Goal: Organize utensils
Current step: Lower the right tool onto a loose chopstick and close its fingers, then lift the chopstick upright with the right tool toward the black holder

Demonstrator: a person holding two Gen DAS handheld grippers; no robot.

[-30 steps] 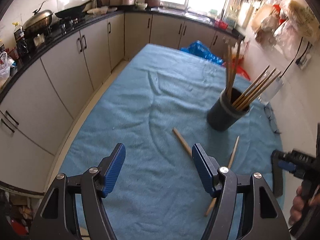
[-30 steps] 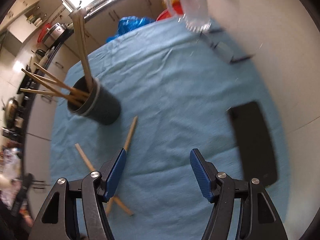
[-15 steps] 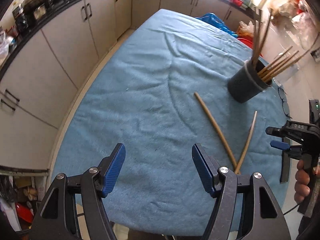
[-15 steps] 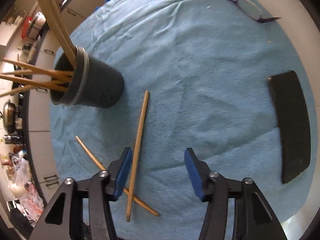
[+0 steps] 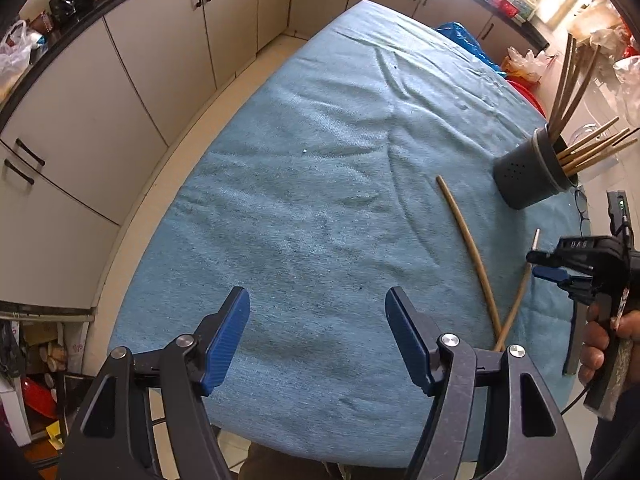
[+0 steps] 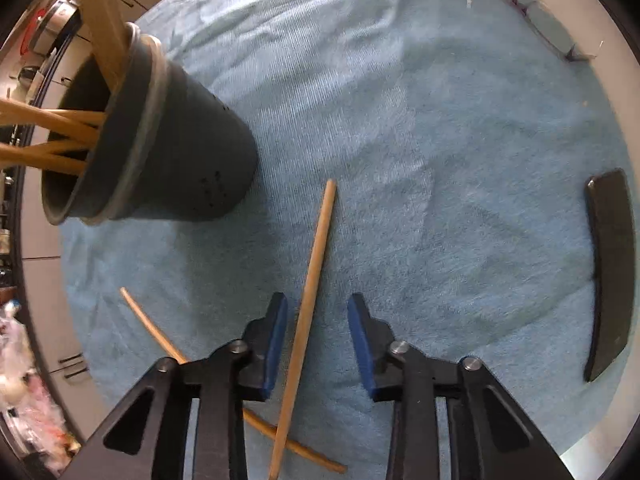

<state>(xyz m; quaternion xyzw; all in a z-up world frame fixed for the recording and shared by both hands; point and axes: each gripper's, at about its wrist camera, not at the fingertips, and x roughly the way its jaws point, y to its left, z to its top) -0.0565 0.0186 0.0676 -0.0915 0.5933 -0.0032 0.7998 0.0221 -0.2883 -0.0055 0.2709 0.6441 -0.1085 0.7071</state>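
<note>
Right wrist: ribbed blue pads (image 6: 276, 344) closing round slim wooden chopstick (image 6: 312, 276)

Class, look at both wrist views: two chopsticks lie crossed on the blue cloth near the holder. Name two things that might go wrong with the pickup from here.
1. The right gripper is closing around the upper chopstick, which lies across the lower chopstick; lifting may drag or flick that one.
2. The pads sit nearer one end of the stick, so it may tilt and miss the crowded dark holder.
</note>
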